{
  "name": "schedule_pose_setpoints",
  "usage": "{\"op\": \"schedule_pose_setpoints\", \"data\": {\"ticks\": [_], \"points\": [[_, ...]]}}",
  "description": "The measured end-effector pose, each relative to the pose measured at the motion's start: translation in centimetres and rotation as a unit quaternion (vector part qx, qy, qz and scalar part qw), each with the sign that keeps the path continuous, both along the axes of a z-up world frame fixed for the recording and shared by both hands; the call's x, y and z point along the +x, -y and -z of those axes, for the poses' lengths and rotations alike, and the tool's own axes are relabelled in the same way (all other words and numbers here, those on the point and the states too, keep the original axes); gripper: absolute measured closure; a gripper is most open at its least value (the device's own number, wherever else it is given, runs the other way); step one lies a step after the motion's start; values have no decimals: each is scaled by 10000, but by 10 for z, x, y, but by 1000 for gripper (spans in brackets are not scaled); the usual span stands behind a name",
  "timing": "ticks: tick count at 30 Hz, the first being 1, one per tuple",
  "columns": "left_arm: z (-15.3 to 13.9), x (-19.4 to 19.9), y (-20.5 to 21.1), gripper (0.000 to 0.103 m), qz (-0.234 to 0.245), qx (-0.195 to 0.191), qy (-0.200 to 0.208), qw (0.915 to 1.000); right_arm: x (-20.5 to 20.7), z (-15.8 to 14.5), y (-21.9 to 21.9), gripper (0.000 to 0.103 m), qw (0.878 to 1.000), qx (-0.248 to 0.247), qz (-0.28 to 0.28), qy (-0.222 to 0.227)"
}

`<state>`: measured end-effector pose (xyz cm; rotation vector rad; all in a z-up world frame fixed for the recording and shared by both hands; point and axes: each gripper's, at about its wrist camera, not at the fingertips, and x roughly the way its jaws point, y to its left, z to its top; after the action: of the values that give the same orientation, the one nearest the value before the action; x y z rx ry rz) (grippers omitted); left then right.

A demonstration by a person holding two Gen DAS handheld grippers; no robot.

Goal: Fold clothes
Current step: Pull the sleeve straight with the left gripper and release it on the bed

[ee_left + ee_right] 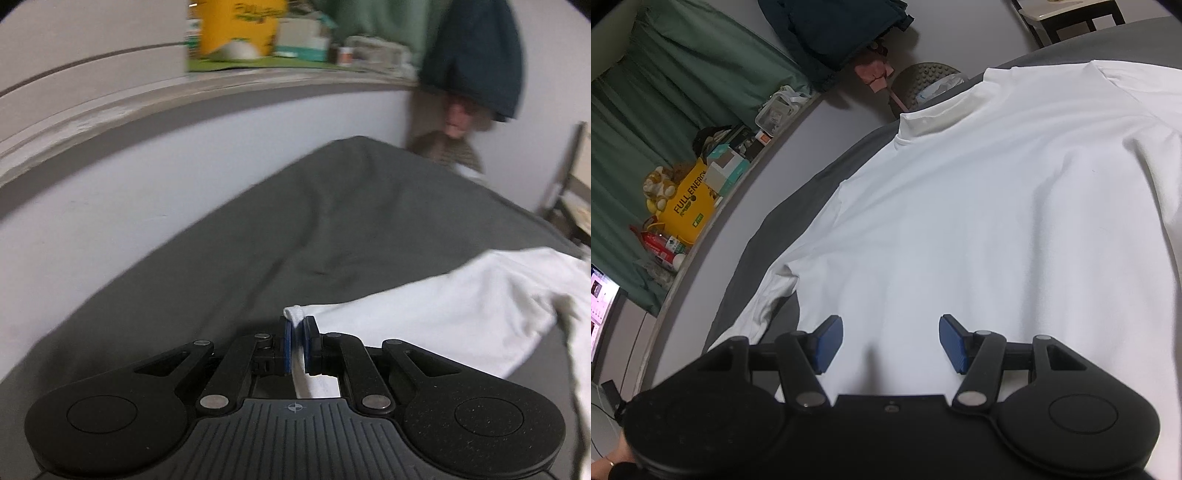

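Observation:
A white long-sleeved shirt point(997, 206) lies spread on a grey bed sheet point(798, 206), collar toward the far end. In the left wrist view my left gripper point(298, 325) is shut on the cuff of the shirt's sleeve point(443, 314), which stretches away to the right above the sheet point(258, 240). The cuff end pokes out past the blue pads point(287, 345). My right gripper point(891, 341) hovers open over the shirt's lower body, blue pads point(829, 343) wide apart with only flat cloth below them.
A wall ledge point(110, 107) beside the bed carries a yellow bag point(689, 201), boxes and small items. Green curtain point(665, 92) and a dark garment point(831, 33) hang behind. A chair point(1067, 14) stands past the bed's far end. A person's hand point(613, 463) shows bottom left.

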<state>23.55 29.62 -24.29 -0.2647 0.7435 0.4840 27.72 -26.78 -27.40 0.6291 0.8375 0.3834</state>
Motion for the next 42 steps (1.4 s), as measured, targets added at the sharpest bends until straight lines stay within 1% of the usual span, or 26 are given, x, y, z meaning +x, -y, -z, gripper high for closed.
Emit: {"op": "schedule_pose_setpoints", "data": {"ticks": [5,8,10,13,15,16,17,18,21,23,24,25,26,27,28,29,30,31,33,34,35,36,38,39,41,42], "points": [[10,30,-26,95,-210,341,-380,9985,2,2,1,46,10000,-1,7,-24],[12,52,-28,95,-256,672,-404,9966,2,4,1,46,10000,-12,-17,-47],[12,66,-30,95,-388,871,-406,9946,2,5,2,46,10000,-33,-39,-55],[12,87,-34,95,-576,1156,-467,9905,2,5,2,46,9999,-15,-89,-61],[16,98,-37,96,-843,1530,-760,9817,3,5,1,46,9999,2,-155,-43],[20,101,-41,95,-954,1579,-935,9784,2,4,0,45,9998,-13,-180,-29],[25,103,-48,95,-1043,1453,-1103,9777,2,4,-1,44,9998,-42,-198,-13],[27,103,-54,95,-1099,1259,-1139,9793,2,3,-1,44,9997,-66,-216,-6],[26,89,-60,94,-1070,519,-672,9906,2,2,-4,44,9995,-22,-305,-83],[23,79,-53,94,-786,-22,-440,9959,-1,-2,-7,44,9986,100,-503,-153],[18,75,-44,94,-510,-199,-337,9979,-4,-7,-13,43,9971,84,-729,-197],[12,70,-33,94,-200,-350,-237,9989,-8,-11,-20,38,9947,12,-990,-265],[6,66,-22,84,111,-499,-137,9986,-12,-16,-27,36,9916,-60,-1249,-333],[-2,63,-10,58,478,-628,-90,9968,-18,-22,-40,35,9857,-226,-1624,-381],[-13,60,5,42,842,-722,-74,9938,-29,-27,-54,35,9780,-419,-2016,-334],[-26,54,19,18,1149,-739,-25,9906,-42,-32,-68,35,9696,-585,-2363,-230],[-40,47,33,14,1435,-655,61,9875,-57,-37,-84,36,9601,-750,-2694,-104],[-53,41,47,14,1718,-548,155,9835,-76,-41,-100,38,9492,-912,-3011,38],[-86,31,61,14,2036,-199,43,9789,-110,-45,-130,40,9349,-1277,-3292,346],[-105,16,63,14,2145,10,67,9767,-121,-45,-141,43,9313,-1402,-3336,412],[-127,0,59,14,2220,304,134,9745,-130,-44,-149,46,9297,-1486,-3345,413],[-151,-15,55,14,2282,619,207,9714,-138,-43,-157,52,9280,-1569,-3354,415],[-208,-47,42,14,2185,1383,312,9655,-149,-44,-160,54,9292,-1637,-3288,408],[-238,-66,37,14,2085,1797,347,9607,-152,-45,-159,54,9302,-1752,-3195,438],[-289,-102,18,14,1879,2639,271,9457,-157,-47,-157,54,9289,-2116,-2988,553],[-305,-115,11,14,1803,2856,189,9411,-160,-47,-157,54,9254,-2304,-2943,621]]}}
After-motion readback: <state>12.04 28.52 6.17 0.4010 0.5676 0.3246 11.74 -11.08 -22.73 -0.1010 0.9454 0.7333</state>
